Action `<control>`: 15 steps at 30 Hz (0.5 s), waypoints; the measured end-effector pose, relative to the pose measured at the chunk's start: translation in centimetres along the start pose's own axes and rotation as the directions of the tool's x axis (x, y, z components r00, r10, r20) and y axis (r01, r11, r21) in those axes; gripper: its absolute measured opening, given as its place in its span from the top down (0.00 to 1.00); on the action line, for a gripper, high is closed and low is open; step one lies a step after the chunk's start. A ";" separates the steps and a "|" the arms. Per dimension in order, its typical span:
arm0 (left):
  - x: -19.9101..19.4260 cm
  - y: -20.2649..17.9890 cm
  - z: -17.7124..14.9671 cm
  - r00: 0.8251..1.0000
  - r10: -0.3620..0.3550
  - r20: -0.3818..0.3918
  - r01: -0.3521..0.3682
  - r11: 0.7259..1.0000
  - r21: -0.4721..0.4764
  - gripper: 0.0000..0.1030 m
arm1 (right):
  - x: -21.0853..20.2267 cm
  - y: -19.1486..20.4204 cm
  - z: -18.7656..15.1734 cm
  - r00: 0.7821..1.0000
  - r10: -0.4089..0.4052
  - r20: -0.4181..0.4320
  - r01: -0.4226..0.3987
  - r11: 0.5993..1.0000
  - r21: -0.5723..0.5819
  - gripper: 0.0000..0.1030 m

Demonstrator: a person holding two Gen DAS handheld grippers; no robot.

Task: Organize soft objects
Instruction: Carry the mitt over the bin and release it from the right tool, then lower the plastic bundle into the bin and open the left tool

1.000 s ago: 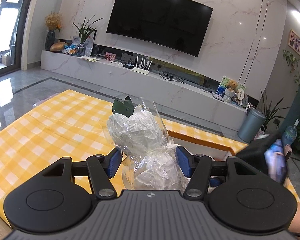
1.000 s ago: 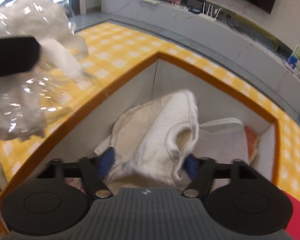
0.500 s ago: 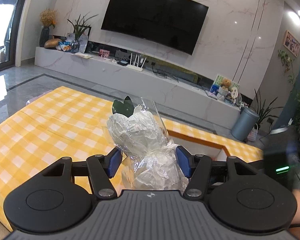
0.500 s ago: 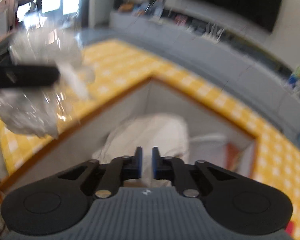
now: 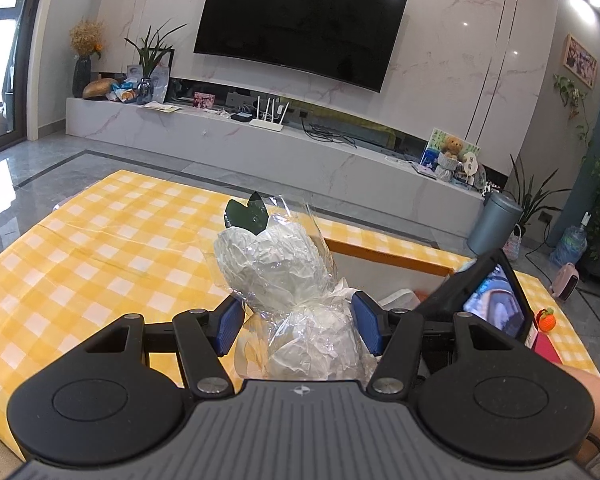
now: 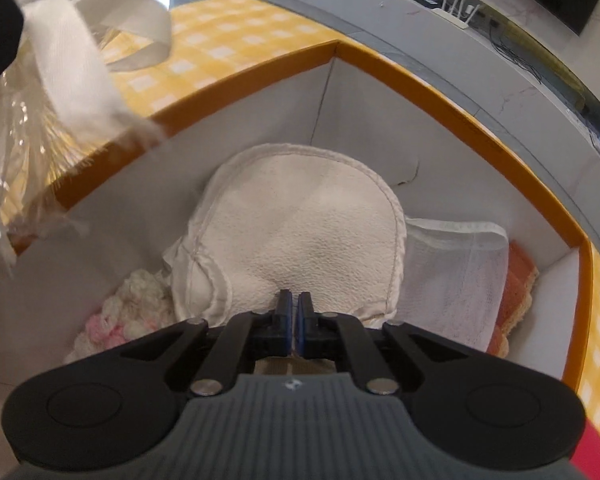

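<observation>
My left gripper [image 5: 298,320] is shut on a white bundle wrapped in clear cellophane [image 5: 272,264], held upright above the yellow checked table. The same bundle [image 6: 28,128] and its white ribbon fill the top left of the right wrist view. My right gripper [image 6: 294,312] points down into a white box with an orange rim [image 6: 440,92]. Its pads are together, with the tips at the near edge of a cream towel [image 6: 308,216]. I cannot tell whether cloth is pinched between them. A white mesh cloth [image 6: 452,272], an orange cloth [image 6: 518,276] and a pink-white fluffy piece [image 6: 128,312] also lie in the box.
The checked tablecloth [image 5: 80,248] stretches to the left of the box [image 5: 380,254]. A small orange toy [image 5: 546,320] and a red item [image 5: 548,348] sit at the table's right end. A forearm [image 5: 596,396] shows at the right. A TV bench stands behind.
The right gripper went from open around the towel to shut and has sunk lower into the box; the towel now lies flatter. The left gripper and its bundle have kept still.
</observation>
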State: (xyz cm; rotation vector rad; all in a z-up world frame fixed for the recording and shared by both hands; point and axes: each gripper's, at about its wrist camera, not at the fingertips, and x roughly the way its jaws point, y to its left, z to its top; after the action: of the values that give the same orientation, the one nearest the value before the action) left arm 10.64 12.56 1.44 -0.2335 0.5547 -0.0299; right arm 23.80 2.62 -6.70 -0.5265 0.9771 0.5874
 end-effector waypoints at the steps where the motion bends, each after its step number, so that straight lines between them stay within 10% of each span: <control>1: 0.2 -0.1 0.0 1.000 -0.003 -0.004 0.003 1.000 0.003 0.35 | 0.1 0.1 0.1 1.000 -0.005 -0.015 0.004 1.000 -0.022 1.00; 6: 0.6 -0.3 -0.3 1.000 0.017 -0.021 -0.017 1.000 0.017 0.35 | -0.4 -0.1 0.8 0.999 -0.008 -0.039 0.007 0.999 -0.046 1.00; 15: -0.1 -1.3 -0.2 0.999 -0.015 -0.043 0.017 0.998 0.059 0.35 | -8.1 -2.9 -2.9 0.973 -0.054 0.226 0.018 0.987 0.161 0.99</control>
State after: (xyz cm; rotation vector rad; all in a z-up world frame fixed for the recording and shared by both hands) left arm 10.47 11.21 1.60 -0.1795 0.5930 -0.0667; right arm 20.50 -3.17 -0.50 -0.3254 0.7842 0.5202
